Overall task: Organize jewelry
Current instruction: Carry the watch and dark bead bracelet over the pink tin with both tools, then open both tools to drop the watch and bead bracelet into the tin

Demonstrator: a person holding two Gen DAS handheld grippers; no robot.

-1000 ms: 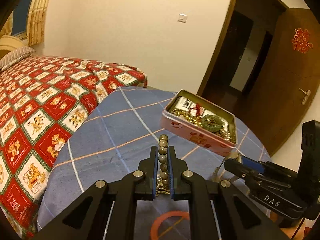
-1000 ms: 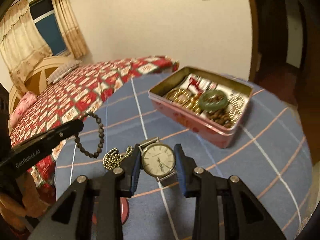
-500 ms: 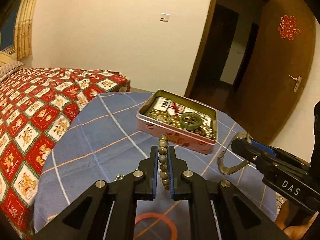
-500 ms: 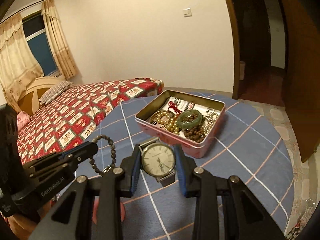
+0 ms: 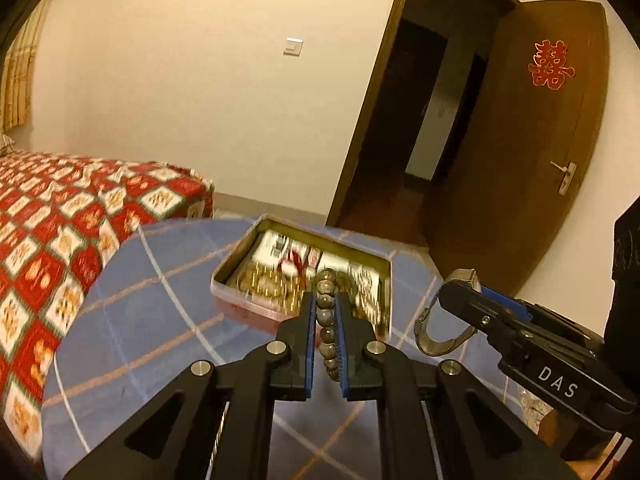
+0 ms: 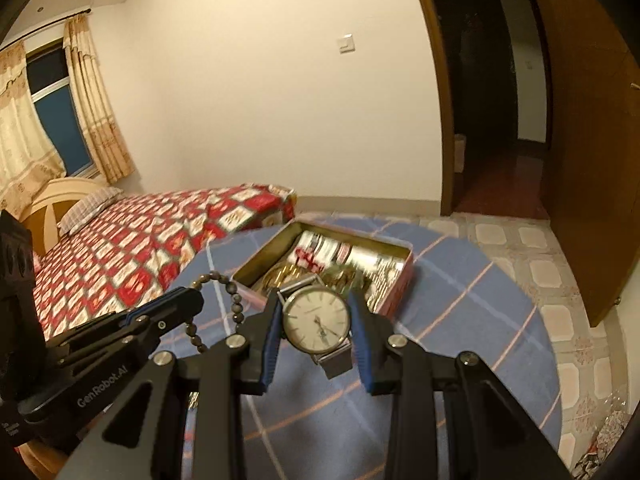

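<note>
Above the blue checked worktop [image 6: 480,300], left claw [image 5: 325,312] pinches a dark beaded bracelet [image 5: 326,320], right claw [image 6: 316,320] grips a round silver wristwatch [image 6: 316,316]; I'd lower both slowly into the pink tin [image 6: 402,276].

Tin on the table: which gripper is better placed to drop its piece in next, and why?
Left, marginally. The left gripper holds its bracelet right before the tin; the right gripper, with the watch, sits similarly near.
</note>
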